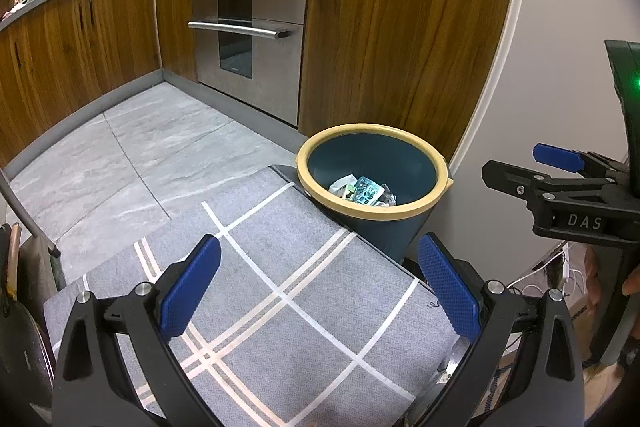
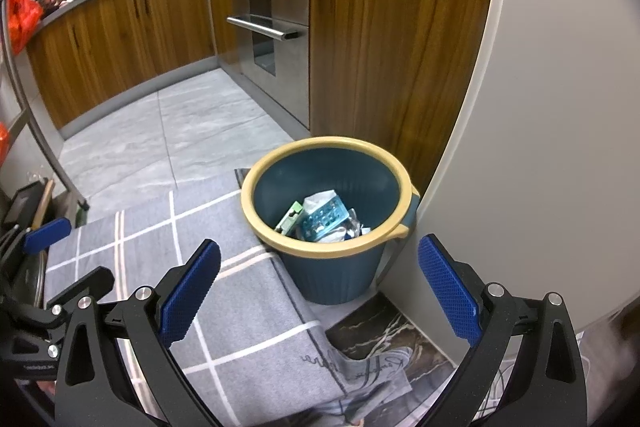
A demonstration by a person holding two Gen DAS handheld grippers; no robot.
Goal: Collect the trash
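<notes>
One waste bin (image 2: 326, 227) here, dark teal ribbed plastic with a pale yellow rim, sitting on the floor tucked into the corner where the wooden cabinet (image 2: 384, 27) meets the grey wall (image 2: 540, 107). It's also touching the far edge of a grey rug with white grid lines (image 2: 224, 291). Inside the bin there's a little pile of trash (image 2: 322, 221): a light blue perforated plastic piece on top, a small green carton next to it, some white crumpled paper and clear or silvery wrapper bits. The bin is maybe a quarter full, with most of the inner wall showing.

Both grippers are hanging above the rug, pointed toward the bin. The left gripper (image 1: 320, 285) has its blue textured pads spread wide with nothing between them, just rug underneath. Same for the right gripper (image 2: 320, 285), wide apart and empty, with the bin framed right between the fingers in its own view. From the left wrist view the right gripper shows up off to the side by the wall

Stainless oven (image 1: 248, 19) further back along the cabinets, grey tile floor (image 1: 132, 147) in front of it
</notes>
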